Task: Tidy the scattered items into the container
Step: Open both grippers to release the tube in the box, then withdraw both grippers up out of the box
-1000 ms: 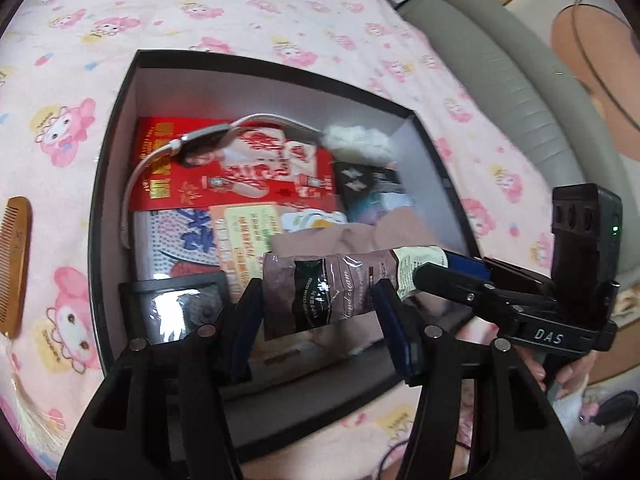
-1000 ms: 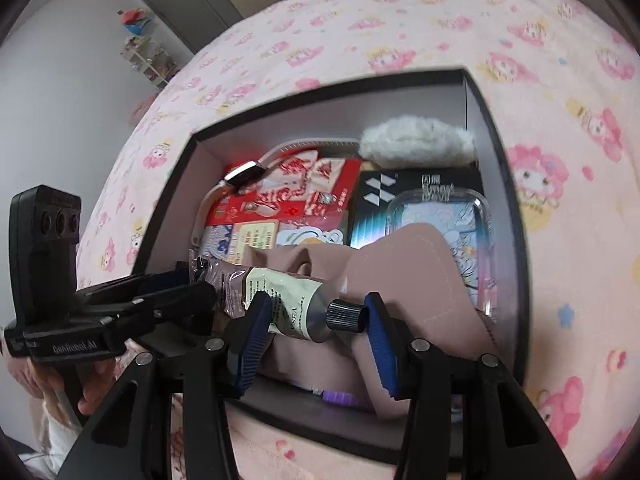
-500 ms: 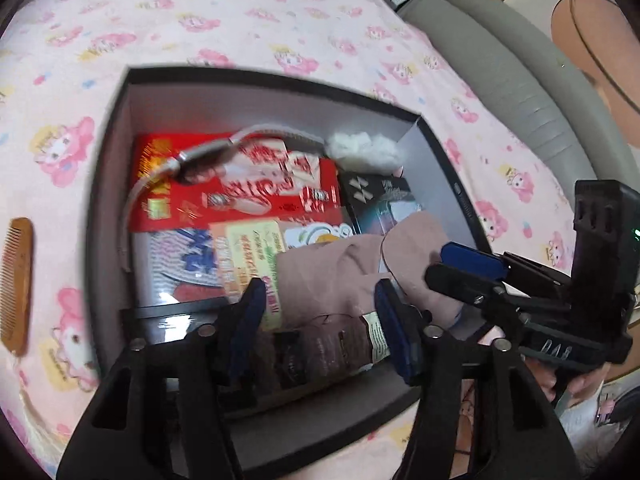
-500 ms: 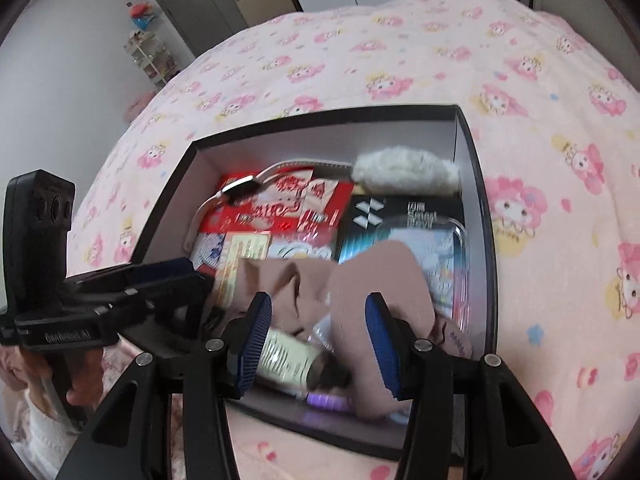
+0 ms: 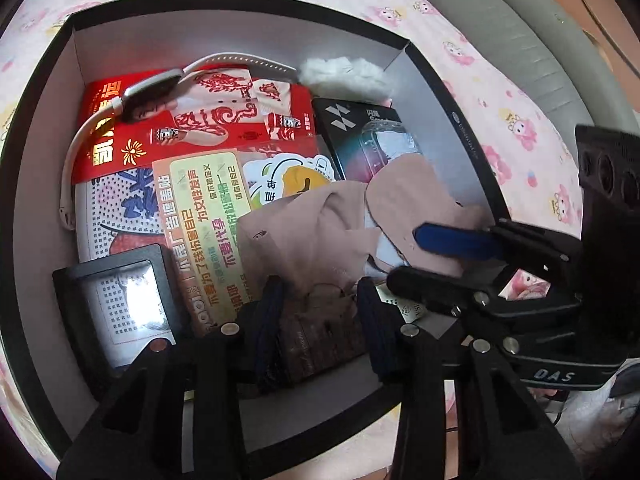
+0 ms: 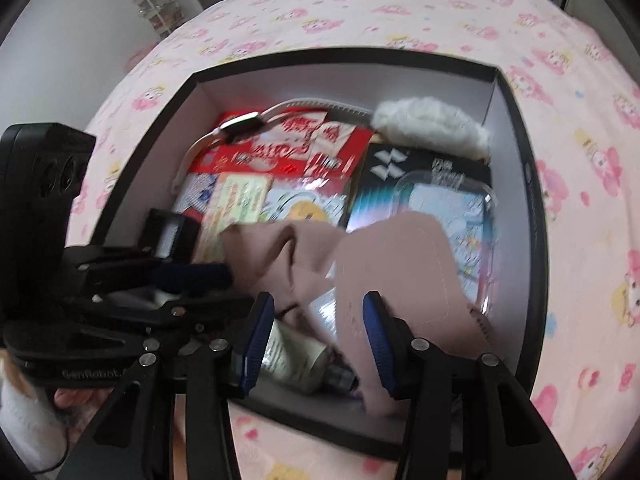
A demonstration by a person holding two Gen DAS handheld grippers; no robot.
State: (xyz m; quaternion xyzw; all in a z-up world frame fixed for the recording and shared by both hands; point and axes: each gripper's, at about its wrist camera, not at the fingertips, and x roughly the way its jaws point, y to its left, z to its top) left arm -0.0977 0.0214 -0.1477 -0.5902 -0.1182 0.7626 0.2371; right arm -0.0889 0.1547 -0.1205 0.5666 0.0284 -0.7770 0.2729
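A black box (image 5: pixel 48 92) with white inner walls sits on the pink bedspread; it also shows in the right wrist view (image 6: pixel 528 208). A brown hand-cream tube (image 5: pixel 316 336) lies inside at the near wall, partly under a beige cloth (image 5: pixel 320 232); its cap end shows in the right wrist view (image 6: pixel 296 356). My left gripper (image 5: pixel 318 328) is open, its fingers down in the box on either side of the tube. My right gripper (image 6: pixel 318 340) is open above the tube and the beige cloth (image 6: pixel 384 264).
The box holds a red packet (image 5: pixel 200 128), a white smartwatch (image 5: pixel 148 92), a white fluffy pad (image 5: pixel 344 76), a black card box (image 5: pixel 356 136), a small black frame (image 5: pixel 124 308) and printed cards. A grey sofa edge (image 5: pixel 520 32) runs at the right.
Both grippers held the tube between them above the box a second ago. The tube now lies in the box, both grippers have opened, and the left one has dropped lower into the box.
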